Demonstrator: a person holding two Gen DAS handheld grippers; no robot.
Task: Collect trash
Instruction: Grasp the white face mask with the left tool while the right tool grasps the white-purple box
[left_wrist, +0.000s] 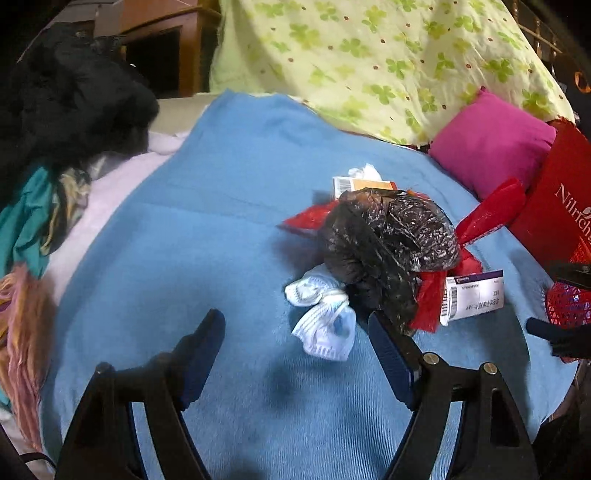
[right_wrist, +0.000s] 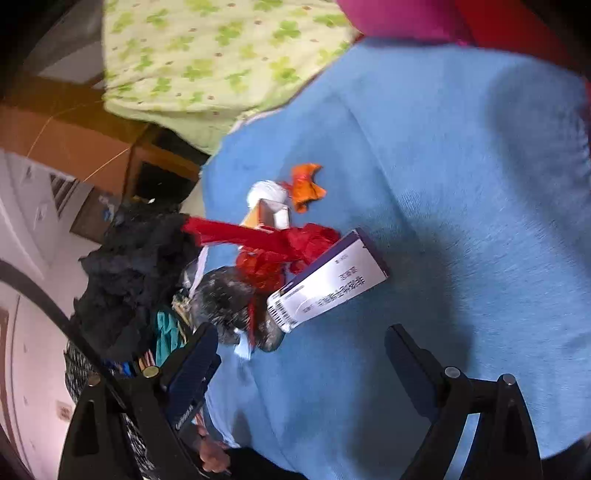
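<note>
**Trash heaped on a blue blanket, both grippers wide and empty**

The left gripper (left_wrist: 295, 328) hangs over the blue blanket (left_wrist: 221, 229) with its jaws spread wide, holding nothing; its right finger sits just beside the pile. The right gripper (right_wrist: 301, 350) is likewise spread wide and empty, above the same blanket.

Nearest lies one crumpled white wrapper (left_wrist: 323, 317), touching one black plastic bag (left_wrist: 388, 240). Red plastic scraps (left_wrist: 430, 299) poke out around the bag. One white carton with a purple stripe (left_wrist: 474, 293) lies against them, showing a barcode and printed characters too blurred to read. Behind the bag are a second barcoded carton (left_wrist: 351, 182) and one white paper wad (left_wrist: 364, 171).

Farther right stand one red bag (left_wrist: 554, 206) lettered "Nutrich…", cut off at the edge, and one magenta pillow (left_wrist: 487, 147). One clover-print quilt (left_wrist: 369, 55) lies beyond.
</note>
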